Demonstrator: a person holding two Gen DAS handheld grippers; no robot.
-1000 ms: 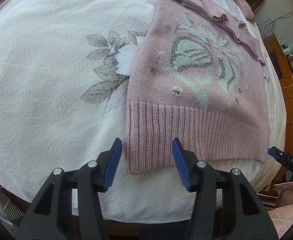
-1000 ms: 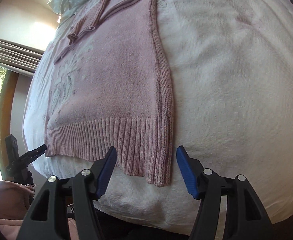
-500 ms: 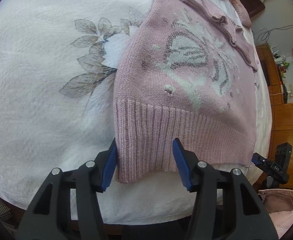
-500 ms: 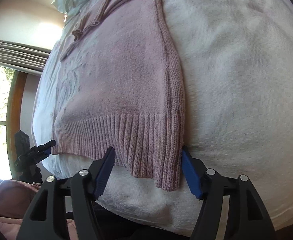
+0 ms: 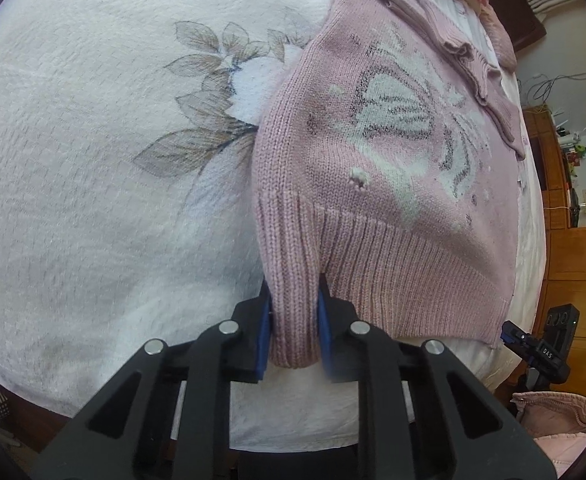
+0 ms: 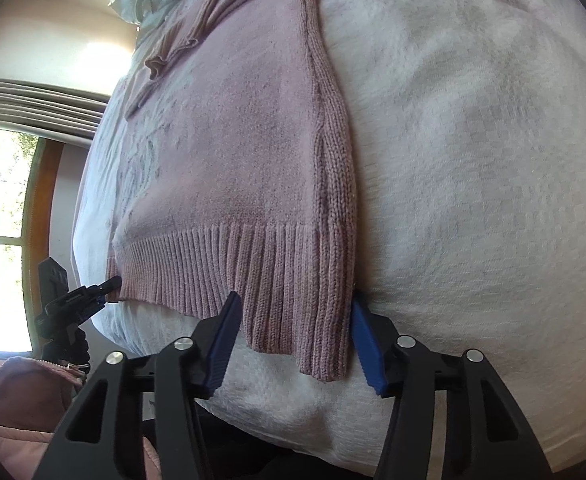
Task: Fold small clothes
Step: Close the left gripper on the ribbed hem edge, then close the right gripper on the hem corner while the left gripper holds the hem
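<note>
One pink knitted sweater [image 5: 381,168] lies flat on a white bedspread [image 5: 93,160], its ribbed hem [image 6: 221,272] toward the cameras and its neck away at 12 o'clock. In the left wrist view a pale butterfly pattern [image 5: 397,120] faces up, so the front is on top. The left gripper [image 5: 293,320] is clamped tight on the hem's near left corner, bunching the ribbing into a roll between its blue pads. The right gripper [image 6: 293,344] stands wide apart, its jaws straddling the hem's right corner without pinching it yet. Holding both bottom corners likely lets the hem be lifted evenly toward the neck. Printed grey leaves [image 5: 197,120] show on the bedspread at 9 o'clock of the sweater. Wooden furniture [image 5: 569,256] stands at 3 o'clock.
</note>
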